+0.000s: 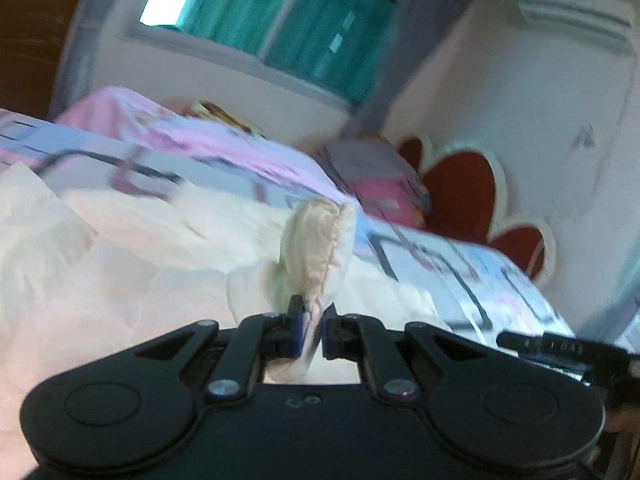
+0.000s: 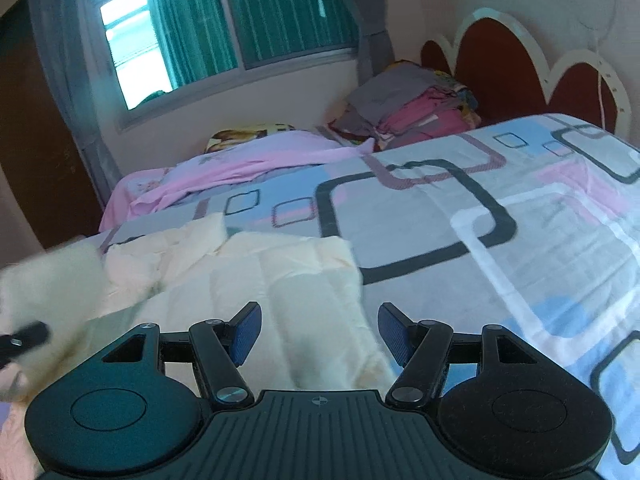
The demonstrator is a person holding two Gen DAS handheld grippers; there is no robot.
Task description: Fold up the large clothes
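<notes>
On a bed spread with a geometric-print bedsheet (image 1: 460, 272), the left gripper (image 1: 311, 334) is clamped on a raised, seamed edge of a cream garment (image 1: 132, 264), the pinched fabric standing up in a peak just beyond its blue pads (image 1: 297, 332) while the rest of the cloth lies rumpled to the near left; the view is blurred, which suggests motion, and a dark bar at the near right edge is probably part of the other tool. Past the garment lie pink bedding (image 1: 168, 128) and a folded pile by the red scalloped headboard (image 1: 464, 192), under a window with a teal curtain (image 1: 320, 28). From the right wrist, the right gripper (image 2: 320, 332) hovers with its jaws wide apart and nothing between them, low over the near right edge of the cream garment (image 2: 260, 280), which lies fairly flat there against the bedsheet (image 2: 500, 216), with a stack of folded clothes (image 2: 412, 108) far off by the headboard (image 2: 500, 56). The step in hand looks like carrying a held edge across to make a fold, and it would go best if the empty right claw took the matching corner so both ends travel together; lifting only high enough to clear the cloth, keeping the edge taut and laying it square on the opposite side should spare a crooked crease, since this soft, wrinkled fabric will likely sag and bunch where it is unsupported.
</notes>
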